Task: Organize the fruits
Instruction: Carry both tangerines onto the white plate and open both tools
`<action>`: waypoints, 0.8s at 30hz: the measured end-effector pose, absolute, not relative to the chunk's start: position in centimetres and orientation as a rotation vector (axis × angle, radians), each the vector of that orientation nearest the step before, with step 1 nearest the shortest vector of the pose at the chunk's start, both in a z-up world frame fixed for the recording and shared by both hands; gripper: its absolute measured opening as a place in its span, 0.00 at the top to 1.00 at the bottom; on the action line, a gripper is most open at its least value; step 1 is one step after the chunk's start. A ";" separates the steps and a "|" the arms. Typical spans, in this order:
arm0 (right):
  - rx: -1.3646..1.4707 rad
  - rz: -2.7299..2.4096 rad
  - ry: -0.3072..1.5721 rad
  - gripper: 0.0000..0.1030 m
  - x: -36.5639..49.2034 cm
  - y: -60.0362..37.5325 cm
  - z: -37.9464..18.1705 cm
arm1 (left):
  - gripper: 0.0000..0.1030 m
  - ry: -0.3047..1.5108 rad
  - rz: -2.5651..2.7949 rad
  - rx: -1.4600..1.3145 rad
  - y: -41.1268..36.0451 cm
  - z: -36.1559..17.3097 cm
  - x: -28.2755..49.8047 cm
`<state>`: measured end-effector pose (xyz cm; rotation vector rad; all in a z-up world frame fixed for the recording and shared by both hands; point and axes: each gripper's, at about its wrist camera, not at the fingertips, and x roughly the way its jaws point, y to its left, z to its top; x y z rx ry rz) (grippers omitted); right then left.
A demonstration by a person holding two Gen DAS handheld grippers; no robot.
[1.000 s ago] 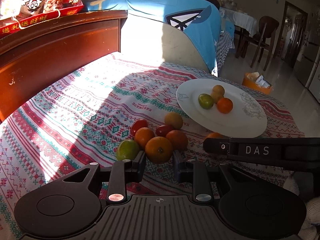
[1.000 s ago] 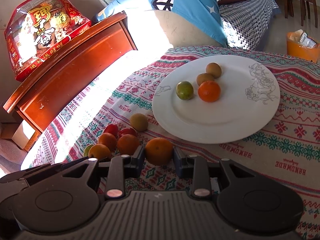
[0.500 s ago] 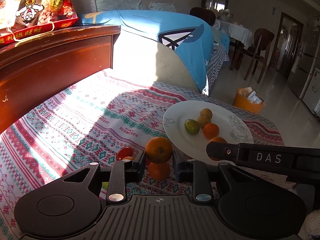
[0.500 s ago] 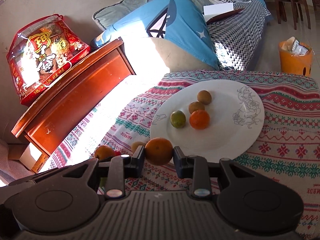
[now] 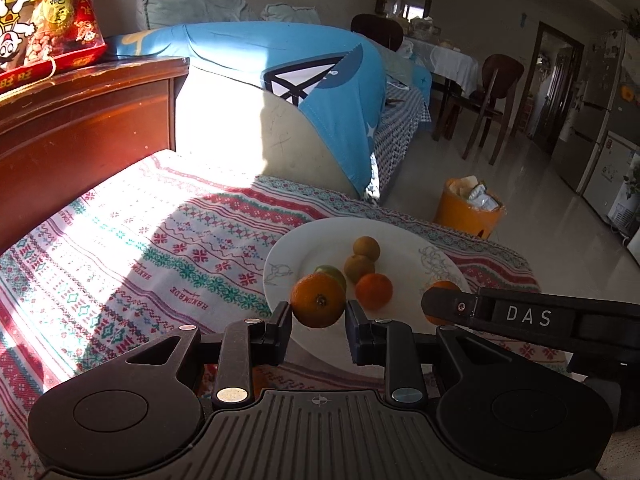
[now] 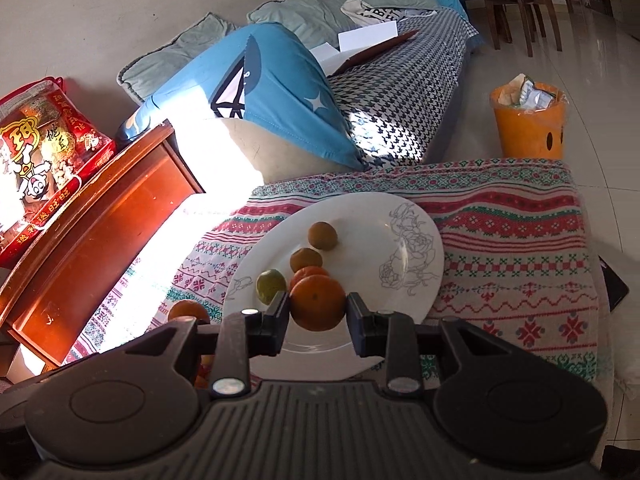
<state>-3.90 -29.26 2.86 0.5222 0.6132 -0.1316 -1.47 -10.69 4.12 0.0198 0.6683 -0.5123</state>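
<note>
My left gripper (image 5: 319,316) is shut on an orange (image 5: 318,300), held above the near left rim of the white plate (image 5: 288,256). My right gripper (image 6: 318,312) is shut on another orange (image 6: 318,302), over the plate's (image 6: 360,216) near part. On the plate lie a green citrus (image 6: 270,285), a small orange (image 5: 374,291) and two brownish fruits (image 6: 322,235). In the left wrist view the right gripper's arm (image 5: 528,316) crosses the plate's right side, its orange (image 5: 442,286) peeking out behind. One orange (image 6: 188,311) shows on the cloth to the left, with more half hidden behind my gripper.
A patterned tablecloth (image 5: 168,248) covers the table. A wooden cabinet (image 6: 100,240) with a red snack bag (image 6: 36,160) stands left. A sofa with a blue cushion (image 6: 272,92) lies behind, an orange bin (image 6: 528,120) on the floor at the right.
Both grippers have lifted their oranges off the cloth pile and carried them up and forward over the plate. The loose fruits have dropped out of view below the grippers.
</note>
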 end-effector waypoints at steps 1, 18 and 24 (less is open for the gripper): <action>0.526 -0.137 0.615 0.70 -3.8 -29.4 2.7 | 0.75 0.674 -0.514 0.022 -10.9 3.9 -1.3; 0.586 -0.214 0.632 0.67 -3.4 -30.9 1.4 | 0.72 0.732 -0.532 0.031 -13.0 2.8 0.1; 0.601 -0.220 0.620 0.65 -3.7 -30.9 1.8 | 0.66 0.716 -0.504 0.031 -12.3 3.8 -0.2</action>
